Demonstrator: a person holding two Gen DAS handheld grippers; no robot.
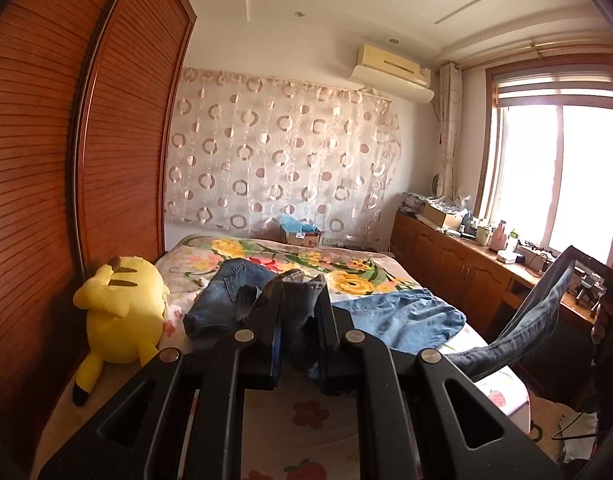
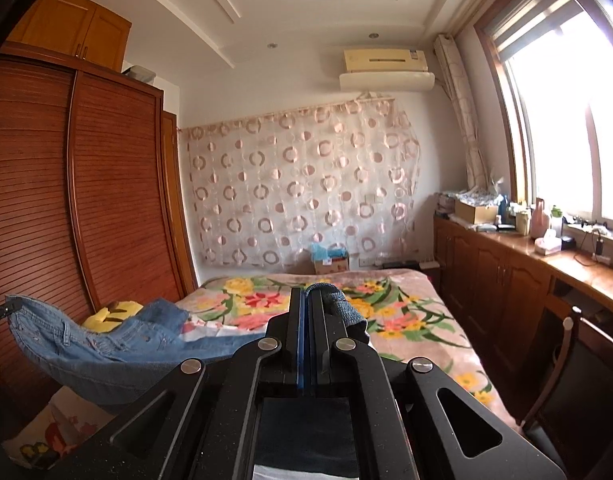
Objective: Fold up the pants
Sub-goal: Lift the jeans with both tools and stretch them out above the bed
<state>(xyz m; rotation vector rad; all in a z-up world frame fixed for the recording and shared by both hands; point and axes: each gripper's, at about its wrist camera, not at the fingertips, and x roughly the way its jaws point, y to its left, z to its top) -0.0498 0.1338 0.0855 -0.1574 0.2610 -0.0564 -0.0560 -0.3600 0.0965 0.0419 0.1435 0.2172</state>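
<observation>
Okay, my left tongs are clenched on a bunched dark denim edge of the pants; my right tongs are pressed together on another denim edge, a fold bulging over their right side. Between the two grips the jeans hang off the near end of the bed, the rest lying on its floral blanket. Yellow plush toy sits at the bed's left edge, against the slatted wardrobe. Window surface on the right holds clutter.
</observation>
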